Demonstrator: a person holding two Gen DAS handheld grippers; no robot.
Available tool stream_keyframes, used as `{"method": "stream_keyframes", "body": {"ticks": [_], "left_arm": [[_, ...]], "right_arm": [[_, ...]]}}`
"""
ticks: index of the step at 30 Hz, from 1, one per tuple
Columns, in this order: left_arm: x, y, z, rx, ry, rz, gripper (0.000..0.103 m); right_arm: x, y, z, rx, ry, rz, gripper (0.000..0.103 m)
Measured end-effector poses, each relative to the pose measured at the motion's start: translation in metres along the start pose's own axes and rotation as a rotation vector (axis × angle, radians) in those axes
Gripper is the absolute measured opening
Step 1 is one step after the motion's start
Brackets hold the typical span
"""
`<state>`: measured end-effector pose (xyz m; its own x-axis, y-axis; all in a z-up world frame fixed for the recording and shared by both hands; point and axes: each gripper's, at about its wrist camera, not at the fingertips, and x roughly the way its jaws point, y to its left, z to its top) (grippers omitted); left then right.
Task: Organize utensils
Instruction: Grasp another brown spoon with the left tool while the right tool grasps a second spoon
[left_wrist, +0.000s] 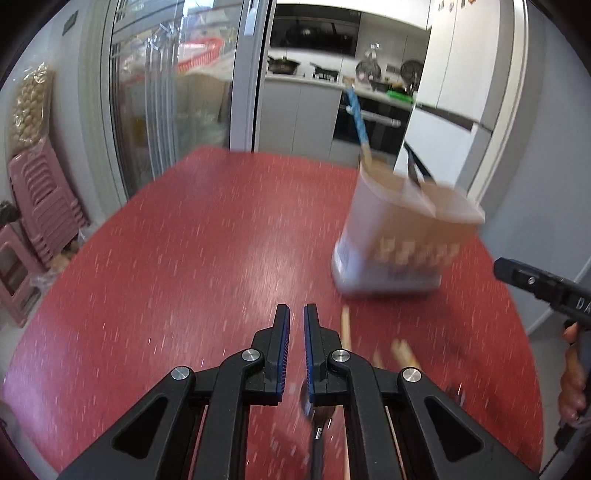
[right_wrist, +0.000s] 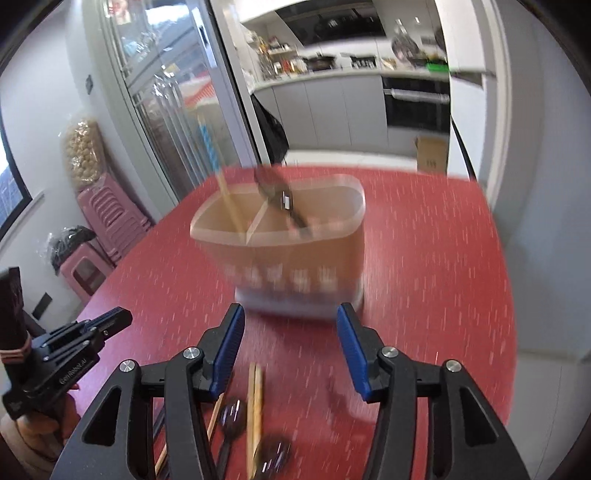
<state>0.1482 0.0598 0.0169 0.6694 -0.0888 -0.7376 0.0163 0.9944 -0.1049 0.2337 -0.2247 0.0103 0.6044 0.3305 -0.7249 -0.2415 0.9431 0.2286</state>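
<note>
Step in hand: judged as between picks; some utensils already stand in the holder, others lie loose on the worktop.
Next move: likely lower one pair of tongs onto a loose piece at the bottom of frame and close on it.
Left tongs (left_wrist: 296, 314): nearly clenched, a slim gap left, gripping nothing; a spoon (left_wrist: 317, 413) lies just beneath.
Right tongs (right_wrist: 290, 314): spread wide, empty, hovering.
Loose utensils: chopsticks (right_wrist: 255, 402) and dark spoons (right_wrist: 232, 413), lower centre.
Utensil holder (right_wrist: 291, 254): mid-frame on the red worktop (right_wrist: 436, 258), divided; blue-handled chopsticks (right_wrist: 212, 162) left compartment, black spoon (right_wrist: 280, 199) in the middle.
</note>
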Motion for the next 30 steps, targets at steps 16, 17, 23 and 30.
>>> {"method": "stream_keyframes", "body": {"ticks": [16, 17, 23, 30], "left_arm": [[-0.015, 0.028, -0.086, -0.017, 0.196, 0.038, 0.103], [-0.015, 0.029, -0.087, -0.021, 0.190, 0.037, 0.103], [0.003, 0.032, -0.086, 0.005, 0.223, 0.052, 0.103], [0.029, 0.039, -0.088, 0.004, 0.278, 0.086, 0.103]], "right_arm": [[0.001, -0.006, -0.109, 0.168, 0.212, -0.014, 0.056], [0.001, -0.005, -0.112, 0.172, 0.214, -0.014, 0.056], [0.003, 0.002, -0.123, 0.202, 0.239, 0.011, 0.056], [0.009, 0.006, -0.128, 0.245, 0.265, 0.047, 0.056]]}}
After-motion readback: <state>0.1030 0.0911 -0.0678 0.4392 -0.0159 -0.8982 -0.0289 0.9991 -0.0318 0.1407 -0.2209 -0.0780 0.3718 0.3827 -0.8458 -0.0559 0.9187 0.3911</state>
